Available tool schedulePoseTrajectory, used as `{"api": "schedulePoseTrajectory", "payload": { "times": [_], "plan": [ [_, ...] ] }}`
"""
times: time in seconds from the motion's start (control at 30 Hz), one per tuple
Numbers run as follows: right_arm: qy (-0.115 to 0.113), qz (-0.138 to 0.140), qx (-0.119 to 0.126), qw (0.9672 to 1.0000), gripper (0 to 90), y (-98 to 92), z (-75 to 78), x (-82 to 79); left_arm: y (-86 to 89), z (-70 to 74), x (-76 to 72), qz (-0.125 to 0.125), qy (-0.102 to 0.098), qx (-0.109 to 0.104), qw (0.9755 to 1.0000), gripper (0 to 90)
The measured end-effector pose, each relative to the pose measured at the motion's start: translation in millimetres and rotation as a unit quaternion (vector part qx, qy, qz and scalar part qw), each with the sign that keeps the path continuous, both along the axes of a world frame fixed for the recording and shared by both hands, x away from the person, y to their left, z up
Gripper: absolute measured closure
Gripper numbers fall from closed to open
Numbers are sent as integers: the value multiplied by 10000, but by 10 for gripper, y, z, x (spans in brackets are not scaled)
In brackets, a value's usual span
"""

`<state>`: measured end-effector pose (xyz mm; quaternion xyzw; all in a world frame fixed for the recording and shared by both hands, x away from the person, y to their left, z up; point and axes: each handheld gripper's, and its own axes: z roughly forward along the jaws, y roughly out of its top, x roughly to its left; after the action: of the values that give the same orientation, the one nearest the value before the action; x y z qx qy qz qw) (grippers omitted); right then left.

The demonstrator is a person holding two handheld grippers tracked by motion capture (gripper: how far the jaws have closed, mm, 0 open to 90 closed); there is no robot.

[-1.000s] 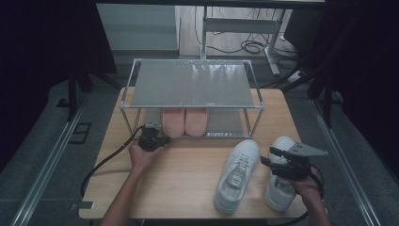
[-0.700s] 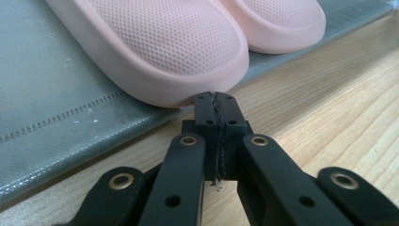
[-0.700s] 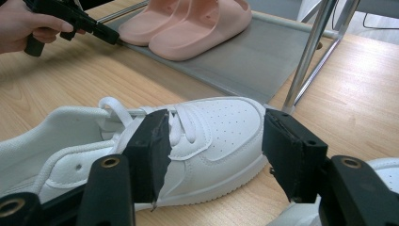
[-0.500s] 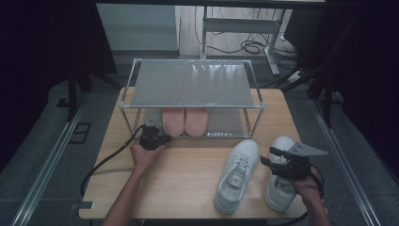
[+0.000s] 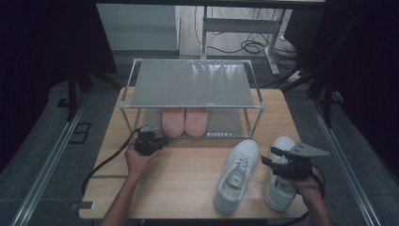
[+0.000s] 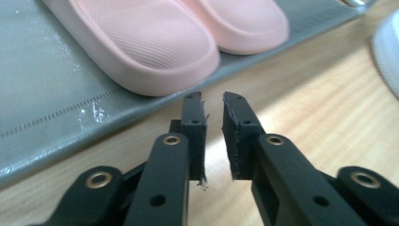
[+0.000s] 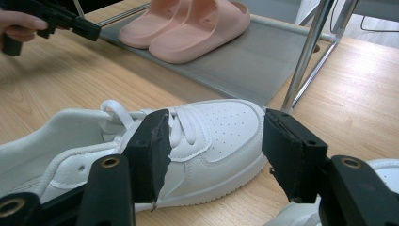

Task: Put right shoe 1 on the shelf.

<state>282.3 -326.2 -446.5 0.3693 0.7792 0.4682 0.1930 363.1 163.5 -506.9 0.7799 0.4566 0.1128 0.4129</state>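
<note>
Overhead, the left gripper (image 5: 162, 140) sits just before the rack (image 5: 193, 84), near the pink slippers (image 5: 184, 121) on its lower shelf. Up close, its jaws have just been opening, a small empty gap between them, slippers just beyond. Opposite, the right gripper (image 7: 214, 150) stands wide apart over a white sneaker (image 7: 141, 146) before the rack.

Left gripper (image 5: 160, 140) drawn slightly back from the pink slippers (image 5: 184, 121) toward seven o'clock in the high view, its fingers (image 6: 194, 123) just opened from shut to a narrow gap, nothing between them, fingertips now just short of the nearest slipper.
</note>
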Motion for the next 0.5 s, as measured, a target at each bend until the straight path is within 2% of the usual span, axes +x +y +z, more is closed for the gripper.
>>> {"api": "schedulePoseTrajectory", "payload": {
  "times": [0.33,0.5],
  "plan": [
    [-3,15,-2,10000,429,19,10,-10,47,109,-408,-275,-87,-98,9995,682],
    [7,24,11,10000,435,29,13,-14,63,134,-574,-379,-93,-48,9992,632]
  ]
}}
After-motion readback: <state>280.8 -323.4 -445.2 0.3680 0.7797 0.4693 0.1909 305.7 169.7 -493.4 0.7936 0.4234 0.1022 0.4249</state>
